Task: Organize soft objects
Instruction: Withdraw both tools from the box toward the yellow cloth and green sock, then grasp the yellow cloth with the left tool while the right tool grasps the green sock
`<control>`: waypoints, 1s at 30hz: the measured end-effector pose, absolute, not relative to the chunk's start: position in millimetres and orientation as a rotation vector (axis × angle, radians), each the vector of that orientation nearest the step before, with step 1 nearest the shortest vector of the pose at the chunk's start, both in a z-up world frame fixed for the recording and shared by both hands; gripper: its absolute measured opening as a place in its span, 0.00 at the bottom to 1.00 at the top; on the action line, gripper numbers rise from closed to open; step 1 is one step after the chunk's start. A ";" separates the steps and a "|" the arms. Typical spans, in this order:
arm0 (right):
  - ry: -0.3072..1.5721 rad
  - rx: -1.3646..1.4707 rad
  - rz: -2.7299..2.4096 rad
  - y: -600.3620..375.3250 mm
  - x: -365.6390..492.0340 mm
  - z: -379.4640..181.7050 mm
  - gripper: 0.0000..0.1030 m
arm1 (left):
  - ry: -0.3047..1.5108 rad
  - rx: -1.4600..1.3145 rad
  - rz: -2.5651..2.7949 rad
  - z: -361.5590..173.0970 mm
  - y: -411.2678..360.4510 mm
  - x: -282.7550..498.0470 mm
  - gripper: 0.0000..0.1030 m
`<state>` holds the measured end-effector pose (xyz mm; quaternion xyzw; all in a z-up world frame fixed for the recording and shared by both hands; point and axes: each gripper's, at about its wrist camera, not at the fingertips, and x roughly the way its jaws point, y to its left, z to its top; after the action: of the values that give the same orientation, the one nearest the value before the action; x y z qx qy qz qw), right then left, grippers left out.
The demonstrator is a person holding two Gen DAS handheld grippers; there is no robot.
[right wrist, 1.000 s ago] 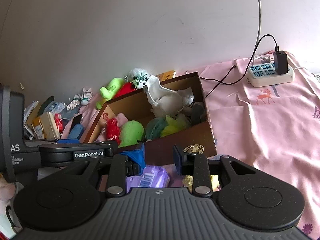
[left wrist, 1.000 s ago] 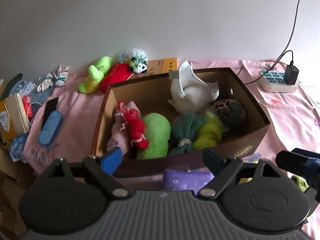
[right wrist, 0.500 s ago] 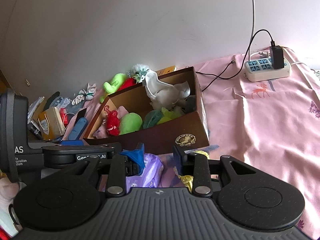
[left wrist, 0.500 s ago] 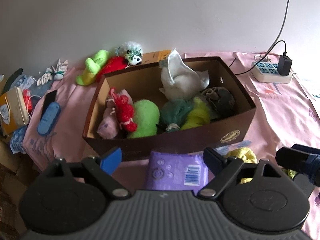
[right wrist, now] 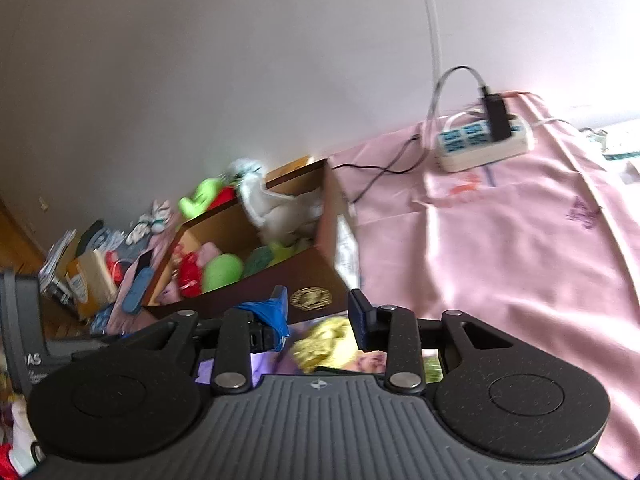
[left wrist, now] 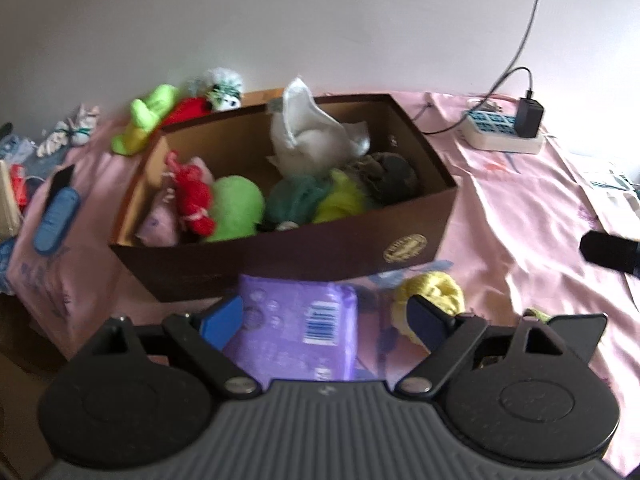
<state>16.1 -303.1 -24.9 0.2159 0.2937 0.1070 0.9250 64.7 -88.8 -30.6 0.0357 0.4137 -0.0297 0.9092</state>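
Observation:
A brown cardboard box (left wrist: 280, 256) on the pink cloth holds several soft things: a white cloth toy (left wrist: 308, 136), a green plush (left wrist: 236, 208) and a red yarn doll (left wrist: 192, 200). In front of the box lie a purple packet (left wrist: 296, 320) and a yellow yarn ball (left wrist: 432, 292). My left gripper (left wrist: 324, 316) hangs open wide just above the packet, with its pads clear of it. The right gripper (right wrist: 320, 308) is opening its jaws and holds nothing. The yellow yarn ball (right wrist: 324, 340) lies below and beyond its fingers, near the box (right wrist: 248, 292).
A green plush toy (left wrist: 148, 116) and a panda toy (left wrist: 224, 88) lie behind the box by the wall. A power strip (left wrist: 504, 132) with a plugged charger sits at the back right. A blue case (left wrist: 56, 216) and packets crowd the left edge.
Both views have drawn back from the box, so the purple packet and yellow ball now show in front of it. The right gripper's jaws stand slightly wider and its view has tilted.

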 end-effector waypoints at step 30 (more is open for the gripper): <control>1.049 1.078 0.112 -402.1 5.7 -148.7 0.21 | 0.813 0.387 -0.410 -97.2 -146.4 82.4 0.87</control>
<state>5.8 -402.1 -148.7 0.4893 0.4761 0.0507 0.7289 82.4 -146.4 -97.2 0.1855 0.3900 -0.1965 0.8803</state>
